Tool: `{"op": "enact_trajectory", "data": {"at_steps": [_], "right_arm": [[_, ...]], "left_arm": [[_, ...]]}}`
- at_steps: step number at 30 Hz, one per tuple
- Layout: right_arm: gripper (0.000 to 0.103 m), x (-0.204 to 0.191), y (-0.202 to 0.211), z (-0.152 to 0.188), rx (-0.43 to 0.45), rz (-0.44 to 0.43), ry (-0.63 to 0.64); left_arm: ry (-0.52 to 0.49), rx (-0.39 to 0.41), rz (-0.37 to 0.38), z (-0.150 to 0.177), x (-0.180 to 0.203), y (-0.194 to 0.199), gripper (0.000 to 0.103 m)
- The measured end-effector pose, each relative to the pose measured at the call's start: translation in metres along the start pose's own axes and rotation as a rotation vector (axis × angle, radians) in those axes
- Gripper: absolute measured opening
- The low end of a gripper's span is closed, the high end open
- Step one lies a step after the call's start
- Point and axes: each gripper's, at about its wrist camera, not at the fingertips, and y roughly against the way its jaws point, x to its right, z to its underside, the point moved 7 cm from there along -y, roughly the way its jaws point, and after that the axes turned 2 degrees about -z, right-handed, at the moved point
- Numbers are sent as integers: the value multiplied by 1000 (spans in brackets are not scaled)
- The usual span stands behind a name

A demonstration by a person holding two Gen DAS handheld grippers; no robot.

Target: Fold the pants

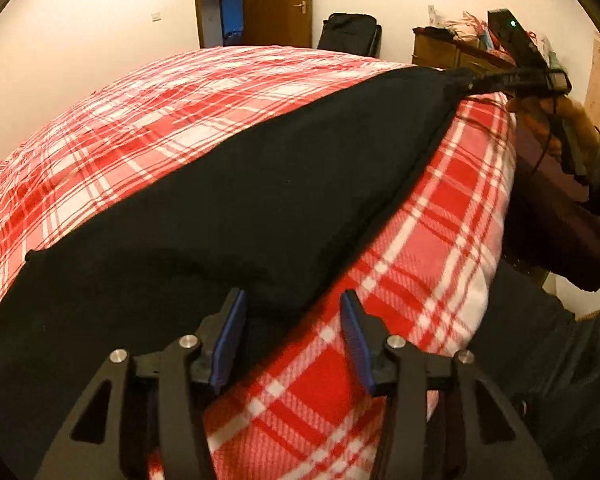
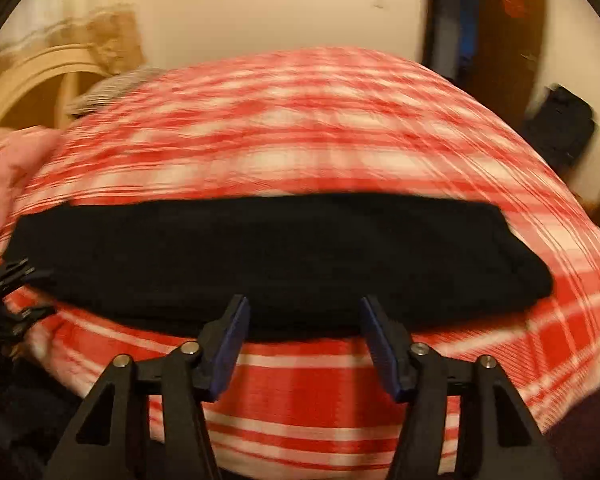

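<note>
Left wrist view: black pants [image 1: 236,200] lie flat on a red-and-white plaid bedspread [image 1: 432,248], forming one long dark band whose long axis runs from 7 o'clock, near the camera, to 1 o'clock, where it narrows to a tip. The left gripper [image 1: 294,322] hangs over the near edge of the pants with its blue pads spread moderately apart; the cloth's hem passes below the gap, and neither pad presses on it. At 1 o'clock the right gripper [image 1: 480,80], carried by a hand [image 1: 556,128], meets the far tip of the band; from this side its grip cannot be read. Right wrist view (motion-blurred): the same pants [image 2: 276,256] appear as a broad strip with its long axis from 9 to 3 o'clock, and the right gripper [image 2: 304,324] stands at the strip's near edge, fingers apart at middling width with nothing clamped between them. Judged from the single band with no separate legs showing, the lengthwise fold, leg laid on leg, appears complete and both ends appear released; what remains is probably the crosswise folding, bringing one end of the band over toward the other to make a compact packet.
</note>
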Motion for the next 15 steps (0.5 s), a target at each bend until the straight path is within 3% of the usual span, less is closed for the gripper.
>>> {"op": "enact_trajectory", "data": {"at_steps": [3,6,11,15], "right_arm": [[56,-52,-10,-5,-5,-79,115],[51,-114,-31,3,-27,-142,287],[47,-182,-55,20,-49,-216,446],[29,-203,-78,27,-67,-198,504]], "left_arm": [[41,18,16,1,-5,11,50],[57,51,-59,3,-20,25,50],[78,61,-165,13,-53,41,50],[158,68,-233,26,-89,59,52]]}}
